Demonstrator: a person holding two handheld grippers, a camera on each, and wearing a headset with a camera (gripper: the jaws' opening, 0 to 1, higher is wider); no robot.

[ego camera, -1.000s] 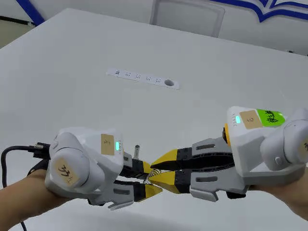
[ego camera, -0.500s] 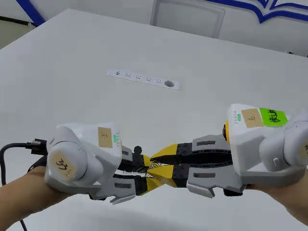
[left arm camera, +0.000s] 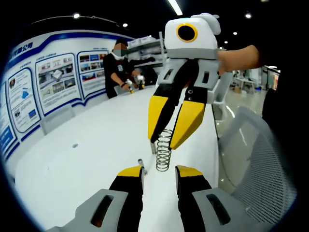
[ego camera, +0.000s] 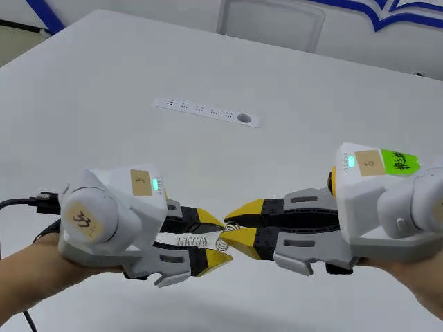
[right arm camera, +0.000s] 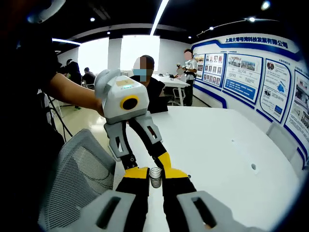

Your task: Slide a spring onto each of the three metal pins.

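the spring hangs in the air above the bench, close to its near edge. its far end is pinched between the yellow tips of the right gripper, which are pressed together on it. in the right gripper view the same spring shows end-on as a small ring of coils caught between that gripper's own tips, the rest of its length hidden behind the ring.

the spring's free end reaches into the gap between the tips of the left gripper, whose jaws stand apart with white bench showing between them. whether the coils touch either jaw is hard to make out. a short metal pin peeks up just beside one of those tips; its base is cut off by the jaw.

in the head view the two grippers meet nose to nose, the left gripper facing the right gripper, with the spring lying across between them. whether a rod runs inside the thinner coils cannot be told.

a power strip lies well apart toward the middle of the bench. a black cable leaves the left gripper and is cut off at the picture's edge.
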